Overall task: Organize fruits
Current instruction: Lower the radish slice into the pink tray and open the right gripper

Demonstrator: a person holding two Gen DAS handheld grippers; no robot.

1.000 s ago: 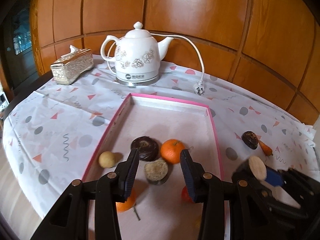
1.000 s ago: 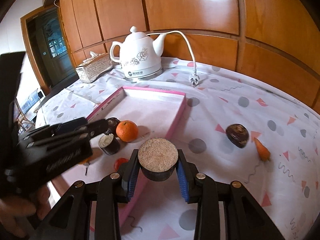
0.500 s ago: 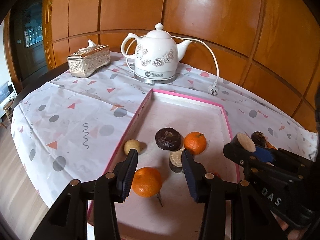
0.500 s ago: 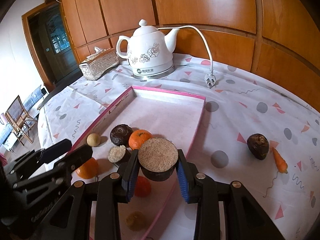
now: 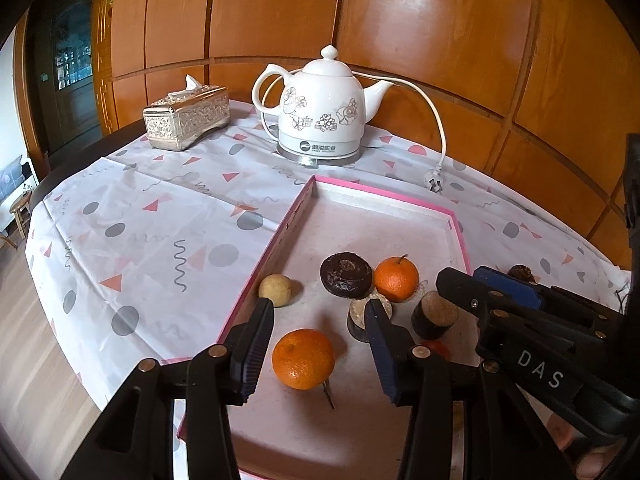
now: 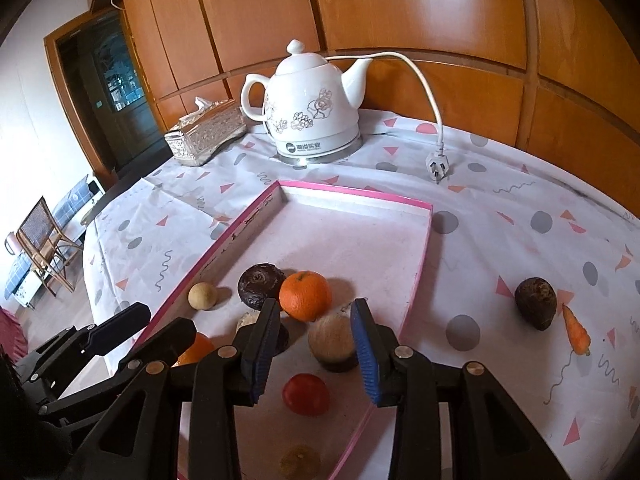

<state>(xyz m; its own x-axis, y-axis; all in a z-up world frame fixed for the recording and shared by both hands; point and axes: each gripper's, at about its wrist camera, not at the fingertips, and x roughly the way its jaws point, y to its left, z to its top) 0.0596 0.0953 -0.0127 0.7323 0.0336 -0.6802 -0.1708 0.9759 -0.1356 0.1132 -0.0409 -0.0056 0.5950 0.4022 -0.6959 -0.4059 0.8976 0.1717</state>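
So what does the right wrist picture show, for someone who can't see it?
The right gripper hangs open over a pink-rimmed tray of fruit, a cut brown piece resting between its jaws. A dark fruit and small carrot lie outside on the tablecloth.

A home dining room: wood-panelled walls (image 5: 420, 40) behind a round table (image 5: 100, 216) under a patterned cloth, a floral electric kettle (image 5: 320, 116) at twelve o'clock, a tissue box (image 5: 186, 116) at ten, a wicker chair (image 6: 42, 236) beyond.
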